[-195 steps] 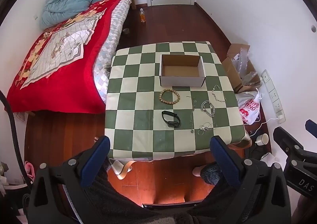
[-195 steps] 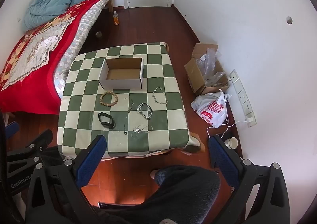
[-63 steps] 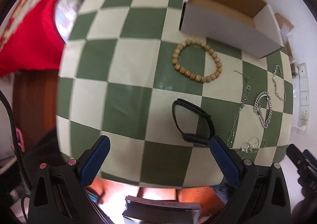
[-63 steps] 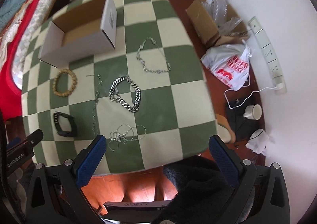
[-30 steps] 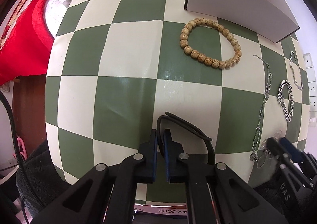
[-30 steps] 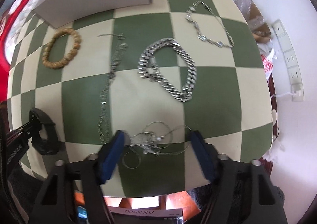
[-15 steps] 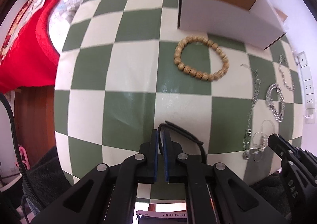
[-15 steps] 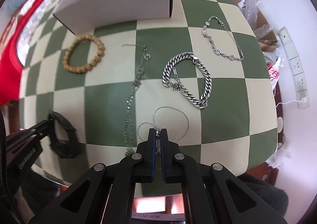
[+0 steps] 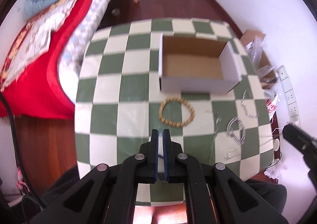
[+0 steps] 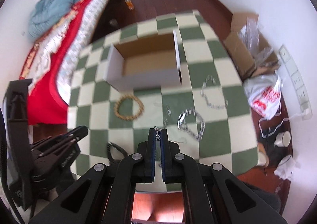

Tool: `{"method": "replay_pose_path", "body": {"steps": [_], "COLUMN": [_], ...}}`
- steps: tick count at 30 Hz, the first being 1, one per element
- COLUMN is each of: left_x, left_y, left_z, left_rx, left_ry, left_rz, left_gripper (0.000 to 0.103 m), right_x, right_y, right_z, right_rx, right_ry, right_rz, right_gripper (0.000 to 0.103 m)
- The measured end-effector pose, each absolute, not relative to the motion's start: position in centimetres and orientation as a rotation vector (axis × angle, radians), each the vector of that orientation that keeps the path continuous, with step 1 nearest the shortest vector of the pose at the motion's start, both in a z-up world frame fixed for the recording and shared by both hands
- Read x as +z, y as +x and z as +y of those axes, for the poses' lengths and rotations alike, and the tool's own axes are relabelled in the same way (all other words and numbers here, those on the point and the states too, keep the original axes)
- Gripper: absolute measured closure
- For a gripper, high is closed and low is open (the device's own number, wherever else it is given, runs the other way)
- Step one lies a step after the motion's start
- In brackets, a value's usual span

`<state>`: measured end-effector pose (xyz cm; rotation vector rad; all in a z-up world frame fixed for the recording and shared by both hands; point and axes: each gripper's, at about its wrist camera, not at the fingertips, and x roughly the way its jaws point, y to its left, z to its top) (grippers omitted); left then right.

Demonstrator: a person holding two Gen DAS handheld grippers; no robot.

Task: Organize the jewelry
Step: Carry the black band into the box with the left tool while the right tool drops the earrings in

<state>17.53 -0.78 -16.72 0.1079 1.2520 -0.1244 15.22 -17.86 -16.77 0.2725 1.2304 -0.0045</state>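
An open white cardboard box (image 9: 194,83) (image 10: 142,79) stands on the green-and-cream checkered table (image 9: 111,93). My left gripper (image 9: 160,132) is shut on a black band, which hangs from it in the right wrist view (image 10: 115,150). My right gripper (image 10: 158,131) is shut on a thin silver necklace (image 10: 158,134); only its clasp shows between the pads. A wooden bead bracelet (image 9: 177,112) (image 10: 128,109), a thick silver chain bracelet (image 9: 235,131) (image 10: 191,122), a fine silver bracelet (image 9: 248,105) (image 10: 213,95) and a thin chain (image 9: 216,134) lie on the table in front of the box.
A bed with a red cover (image 9: 39,45) stands left of the table. A brown box with plastic wrap (image 10: 251,53), a white and red bag (image 10: 265,99) and cups (image 10: 283,137) lie on the floor to the right, by a white wall.
Both grippers have lifted from the table and pulled back, each with its piece held. The black band and the thin necklace have left the tabletop. The view now takes in the whole box.
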Motion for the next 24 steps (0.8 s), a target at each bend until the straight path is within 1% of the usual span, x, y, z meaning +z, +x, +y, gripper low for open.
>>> {"method": "replay_pose_path", "body": {"steps": [7, 14, 19, 24], "left_x": [-11.5, -7.9, -7.9, -10.7], "left_y": [20.6, 23.9, 27.3, 31.2], "left_z": [-1.1, -1.0, -1.1, -1.0], "left_rx": [-0.144, -0.163, -0.192, -0.217], "left_ry": [0.114, 0.112, 0.097, 0.032], "left_rz": [1.149, 1.094, 1.119, 1.208], "left_gripper": [0.101, 0.101, 0.101, 0.101], "right_x": [-9.2, -2.4, 0.3, -0.6], "right_y": [17.6, 21.0, 24.0, 26.7], "right_z": [-18.6, -18.7, -18.3, -17.7], "right_rx": [0.004, 0.016, 0.022, 0.022], "right_ry": [0.251, 0.202, 0.172, 0.166], "right_rz": [1.099, 0.988, 0.958, 0.974], "right_gripper": [0.099, 0.099, 0.099, 0.099]}}
